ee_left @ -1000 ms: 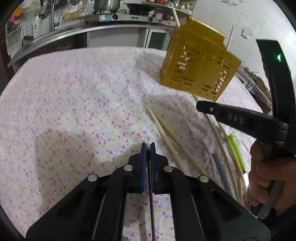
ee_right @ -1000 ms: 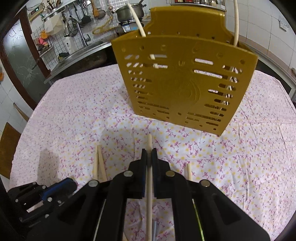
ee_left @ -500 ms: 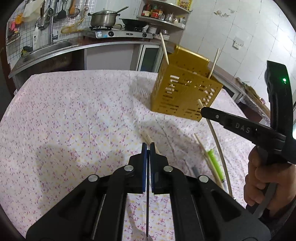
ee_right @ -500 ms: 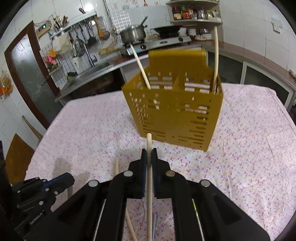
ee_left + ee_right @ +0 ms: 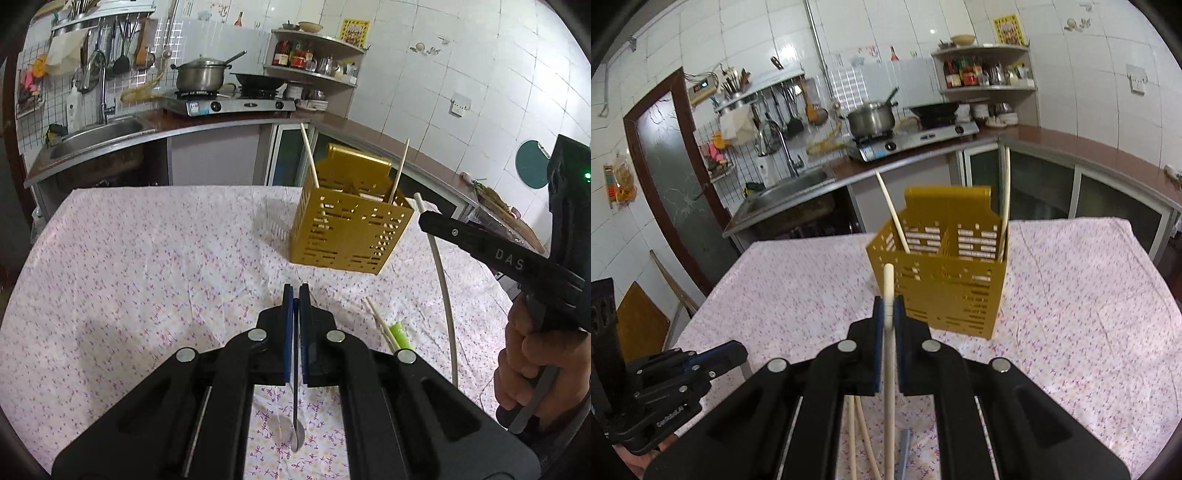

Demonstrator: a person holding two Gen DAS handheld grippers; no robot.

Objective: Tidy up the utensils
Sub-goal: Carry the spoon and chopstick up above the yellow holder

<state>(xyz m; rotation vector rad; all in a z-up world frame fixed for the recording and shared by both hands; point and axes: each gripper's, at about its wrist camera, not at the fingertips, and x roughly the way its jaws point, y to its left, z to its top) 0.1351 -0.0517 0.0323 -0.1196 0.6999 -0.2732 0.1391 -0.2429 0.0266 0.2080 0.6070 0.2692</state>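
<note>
A yellow slotted utensil holder (image 5: 349, 229) (image 5: 942, 273) stands on the floral tablecloth with two pale chopsticks (image 5: 892, 218) upright in it. My right gripper (image 5: 888, 306) is shut on a pale chopstick (image 5: 888, 369), raised above the table in front of the holder; it also shows in the left wrist view (image 5: 443, 295). My left gripper (image 5: 295, 295) is shut on a thin metal utensil (image 5: 296, 417) whose rounded end hangs below the jaws. It hovers left of the right gripper, short of the holder.
Loose chopsticks (image 5: 380, 325) and a green utensil (image 5: 400, 334) lie on the tablecloth (image 5: 147, 258) near the front right. More chopsticks and a grey piece (image 5: 905, 450) lie under my right gripper. A kitchen counter with sink and stove runs behind the table.
Both grippers have risen and pulled back from the table, so the holder looks smaller and farther. The right gripper lifted its chopstick off the cloth; the left lifted the metal utensil.
</note>
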